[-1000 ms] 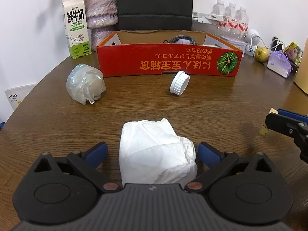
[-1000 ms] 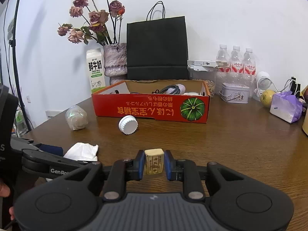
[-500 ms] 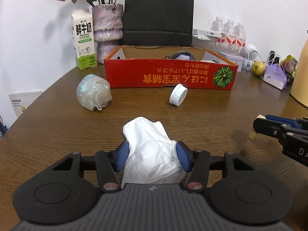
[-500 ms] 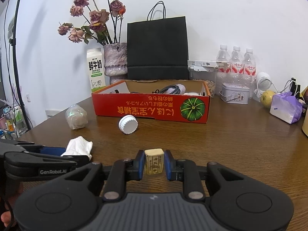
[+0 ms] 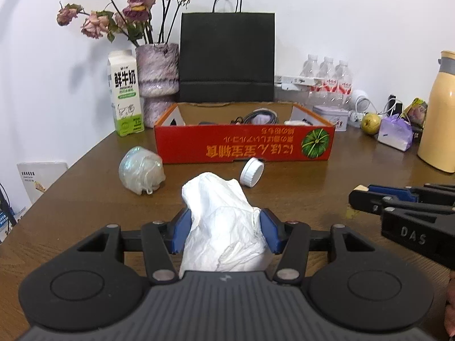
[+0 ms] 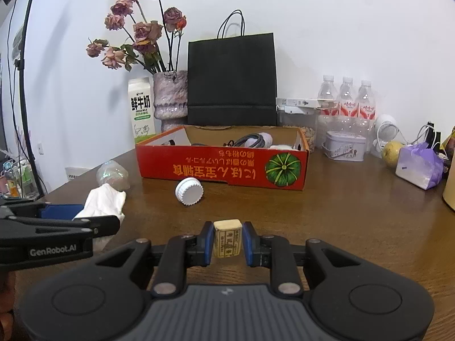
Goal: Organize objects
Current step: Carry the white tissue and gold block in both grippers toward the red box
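- Left wrist view: the left claw [image 5: 224, 228] squeezes a white crumpled tissue [image 5: 223, 227] above the brown table [image 5: 298, 196]. A white cap [image 5: 251, 170] lies near the red box [image 5: 244, 145].
- Right wrist view: the right claw [image 6: 227, 241] pinches a small tan block [image 6: 227, 240], near the table.

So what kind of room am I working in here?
Probably a home or small office: a round-edged wooden table against a white wall, with a vase of dried roses, a milk carton and bottled water.
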